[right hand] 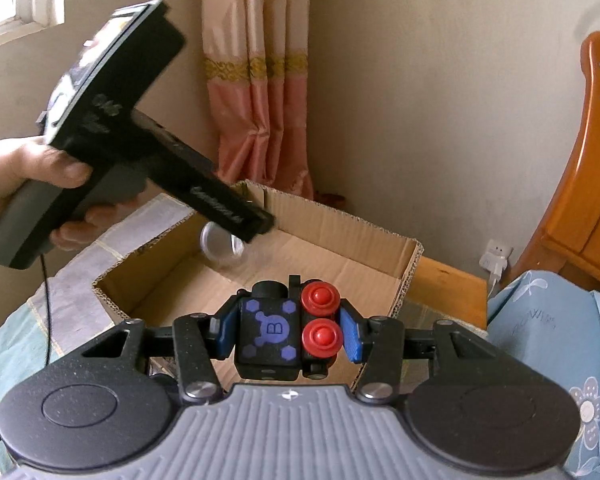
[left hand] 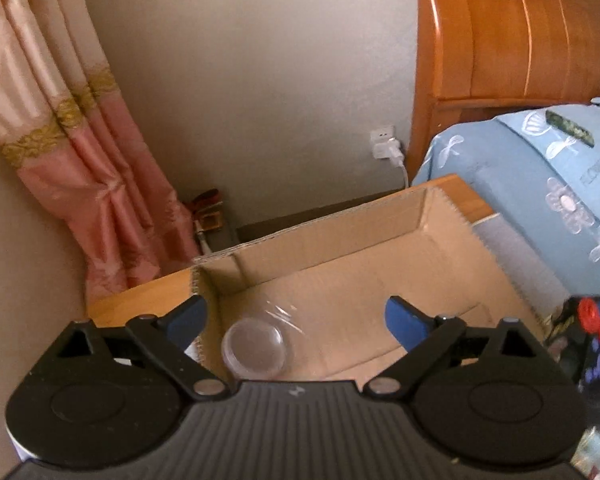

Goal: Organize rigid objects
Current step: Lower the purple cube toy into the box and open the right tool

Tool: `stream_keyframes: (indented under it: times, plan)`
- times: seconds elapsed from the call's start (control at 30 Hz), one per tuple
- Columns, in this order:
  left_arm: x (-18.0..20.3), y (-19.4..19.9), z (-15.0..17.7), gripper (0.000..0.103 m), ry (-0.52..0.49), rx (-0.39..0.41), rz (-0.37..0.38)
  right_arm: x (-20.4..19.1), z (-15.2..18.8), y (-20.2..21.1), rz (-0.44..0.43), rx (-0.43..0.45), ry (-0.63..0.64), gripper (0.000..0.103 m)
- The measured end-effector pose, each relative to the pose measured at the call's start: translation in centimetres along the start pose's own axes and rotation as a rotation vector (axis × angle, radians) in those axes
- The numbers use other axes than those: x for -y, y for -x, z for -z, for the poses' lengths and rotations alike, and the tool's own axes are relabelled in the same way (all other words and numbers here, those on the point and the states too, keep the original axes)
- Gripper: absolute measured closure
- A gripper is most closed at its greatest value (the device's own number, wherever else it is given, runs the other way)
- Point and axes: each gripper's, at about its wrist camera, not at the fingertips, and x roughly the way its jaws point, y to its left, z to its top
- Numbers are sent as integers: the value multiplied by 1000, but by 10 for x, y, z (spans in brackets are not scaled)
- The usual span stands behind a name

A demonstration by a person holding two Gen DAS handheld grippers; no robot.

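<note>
Two tools here. The left tool [left hand: 296, 316] had its jaws spread wide with nothing between them, hanging over one open cardboard box [left hand: 324, 236]. One clear plastic cup [left hand: 256, 346] lay on its side in the box, just below that tool; it's see-through, so hard to make out. The right tool [right hand: 286, 330] was clamped on one black toy block [right hand: 288, 336] with two red knobs, its bottom cut off, held at the box's near edge.
</note>
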Motion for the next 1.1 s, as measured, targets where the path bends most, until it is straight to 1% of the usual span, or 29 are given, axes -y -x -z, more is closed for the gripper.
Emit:
stream_keyframes:
  times: [0.3, 0.43, 0.5, 0.6, 0.63, 0.7, 0.77, 0.87, 1.0, 1.1]
  plan:
    - [-20, 37, 28, 7, 18, 31, 32, -2, -13, -25, 22, -45, -11, 48]
    - [-24, 53, 41, 7, 21, 28, 38, -2, -20, -34, 32, -53, -16, 48]
    - [-24, 61, 48, 7, 19, 29, 41, -1, -25, -39, 42, -58, -21, 48]
    - [-23, 71, 57, 7, 21, 36, 49, 0, -36, -46, 79, -51, -35, 47]
    - [-22, 73, 59, 7, 22, 39, 52, 1, -40, -47, 91, -46, -47, 43]
    - [-20, 80, 64, 7, 22, 47, 56, 4, -46, -46, 96, -41, -73, 10]
    - [-18, 86, 70, 7, 24, 58, 49, 4, -46, -37, 94, -14, -97, 0]
    - [-16, 95, 79, 7, 30, 90, 53, -3, -44, -21, 81, -6, -109, 0]
    - [-12, 107, 89, 3, 52, 111, 70, -15, -35, -2, 69, -7, -102, 0]
    - [-6, 116, 97, 3, 52, 126, 64, -27, -26, 11, 73, -6, -94, 0]
